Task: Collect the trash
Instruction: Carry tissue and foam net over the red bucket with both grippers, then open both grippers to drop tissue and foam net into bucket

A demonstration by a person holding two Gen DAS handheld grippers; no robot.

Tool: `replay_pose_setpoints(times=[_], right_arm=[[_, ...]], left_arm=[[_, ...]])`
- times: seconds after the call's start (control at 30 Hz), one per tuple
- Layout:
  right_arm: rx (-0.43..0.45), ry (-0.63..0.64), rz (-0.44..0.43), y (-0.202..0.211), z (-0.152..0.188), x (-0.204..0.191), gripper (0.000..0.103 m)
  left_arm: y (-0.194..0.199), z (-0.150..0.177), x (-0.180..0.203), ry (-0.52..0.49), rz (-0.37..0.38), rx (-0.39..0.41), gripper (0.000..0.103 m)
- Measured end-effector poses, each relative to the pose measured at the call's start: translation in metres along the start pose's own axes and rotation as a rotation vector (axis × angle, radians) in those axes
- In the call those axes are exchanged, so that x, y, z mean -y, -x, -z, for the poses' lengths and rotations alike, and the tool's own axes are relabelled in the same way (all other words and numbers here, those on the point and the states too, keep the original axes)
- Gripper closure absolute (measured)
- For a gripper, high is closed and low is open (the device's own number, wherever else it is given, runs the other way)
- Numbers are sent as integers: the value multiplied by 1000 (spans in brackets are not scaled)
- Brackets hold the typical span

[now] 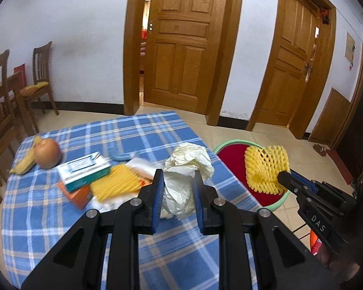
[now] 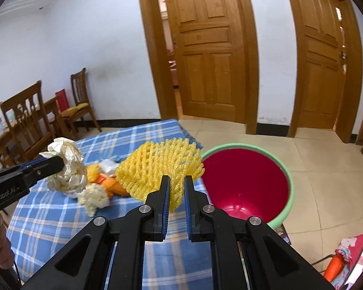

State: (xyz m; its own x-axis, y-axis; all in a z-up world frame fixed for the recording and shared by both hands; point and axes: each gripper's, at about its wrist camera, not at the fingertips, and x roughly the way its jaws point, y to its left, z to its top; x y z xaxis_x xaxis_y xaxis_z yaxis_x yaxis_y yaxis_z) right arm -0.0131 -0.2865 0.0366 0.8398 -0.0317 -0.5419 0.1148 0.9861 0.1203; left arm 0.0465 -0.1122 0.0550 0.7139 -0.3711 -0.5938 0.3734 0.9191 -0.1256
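My left gripper (image 1: 177,177) is shut on a crumpled ball of white paper (image 1: 186,169) and holds it above the blue checked tablecloth (image 1: 84,217); the paper also shows in the right wrist view (image 2: 69,169). My right gripper (image 2: 176,183) is shut on a yellow foam fruit net (image 2: 159,169), held at the table's right edge beside the red bin with a green rim (image 2: 244,181). In the left wrist view the net (image 1: 266,169) hangs over the bin (image 1: 232,159).
On the cloth lie a banana (image 1: 26,162), a round brown fruit (image 1: 47,153), a teal box (image 1: 83,171), an orange box (image 1: 78,195), a yellow foam sheet (image 1: 118,183) and plastic wrappers (image 1: 123,155). Wooden chairs (image 1: 40,79) stand at the left wall. Tiled floor surrounds the bin.
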Motion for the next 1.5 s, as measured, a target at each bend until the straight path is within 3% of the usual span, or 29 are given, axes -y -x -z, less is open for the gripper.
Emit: replay_pose_setpoints(times=[0.47,0.93,1.03,1.1,1.2,1.5], right_arm=[[-55,-148,90,-36,-1,74,91],[-154,-232,152,-81,8,126,88],[-165,-238,166,-85,10,131,82],[-167,-244,174,-87,11,136,70],[-175,-245,177,-88,12,139,65],[-178,-241,181,-86,13,144,63]], left_arm=[[-76,-21,69,-91,83,-86,80],[-157,-20,118,-146,120,-197,80],[-167,-18,124,-152,125,-213,80],[-172,-17,128,-156,126,-220,80],[-177,-16,132,-162,130,-229,80],[-187,-15,138,-161,124,-253,79]])
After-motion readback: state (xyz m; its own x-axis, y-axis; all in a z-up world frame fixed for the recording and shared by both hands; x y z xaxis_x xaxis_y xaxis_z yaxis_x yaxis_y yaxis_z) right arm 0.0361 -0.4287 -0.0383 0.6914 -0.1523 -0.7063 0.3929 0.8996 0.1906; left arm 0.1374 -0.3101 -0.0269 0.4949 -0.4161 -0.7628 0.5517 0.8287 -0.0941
